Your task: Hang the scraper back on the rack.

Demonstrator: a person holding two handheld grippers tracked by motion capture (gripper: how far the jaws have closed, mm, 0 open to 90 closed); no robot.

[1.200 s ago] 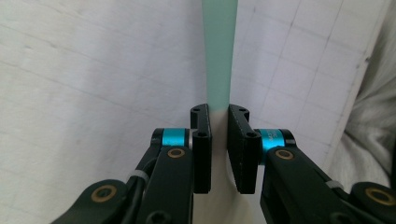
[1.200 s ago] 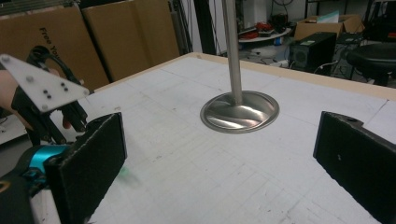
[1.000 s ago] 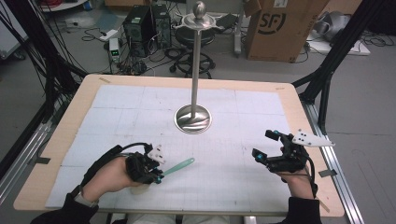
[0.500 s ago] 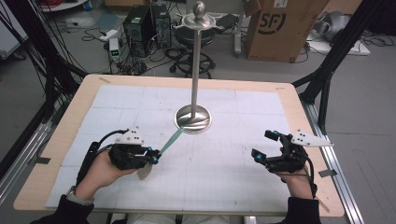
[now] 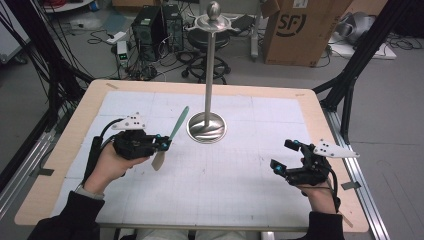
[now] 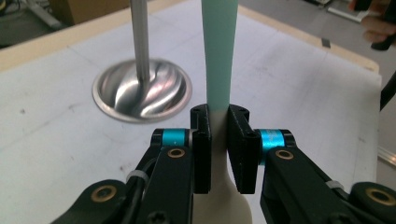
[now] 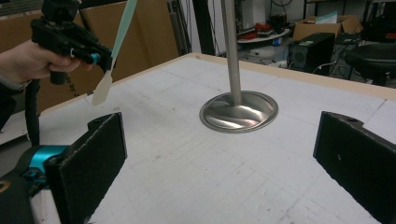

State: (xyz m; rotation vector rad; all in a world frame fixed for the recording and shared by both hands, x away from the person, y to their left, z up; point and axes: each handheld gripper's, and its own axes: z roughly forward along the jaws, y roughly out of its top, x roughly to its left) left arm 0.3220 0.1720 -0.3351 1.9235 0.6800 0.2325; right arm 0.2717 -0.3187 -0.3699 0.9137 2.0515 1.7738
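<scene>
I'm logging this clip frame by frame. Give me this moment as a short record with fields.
held thing: spatula, teal handle, pale blade
held by: left gripper, jaws shut on its neck
spatula pose: off the table, handle tilted up toward the stand
right gripper: jaws open, nothing between them
stand: steel pole on a round base, mid-table
table: white gridded mat on wooden top

High view: fixed above the near edge of the table, facing forward and down; whole tabletop and floor beyond in frame. Left gripper view: rides the left gripper, close over the surface, facing the metal stand and the table's right edge. Right gripper view: rides the right gripper, low, facing across the table toward its left edge. All three views share the stand's base; the right gripper view also takes in the left gripper
</scene>
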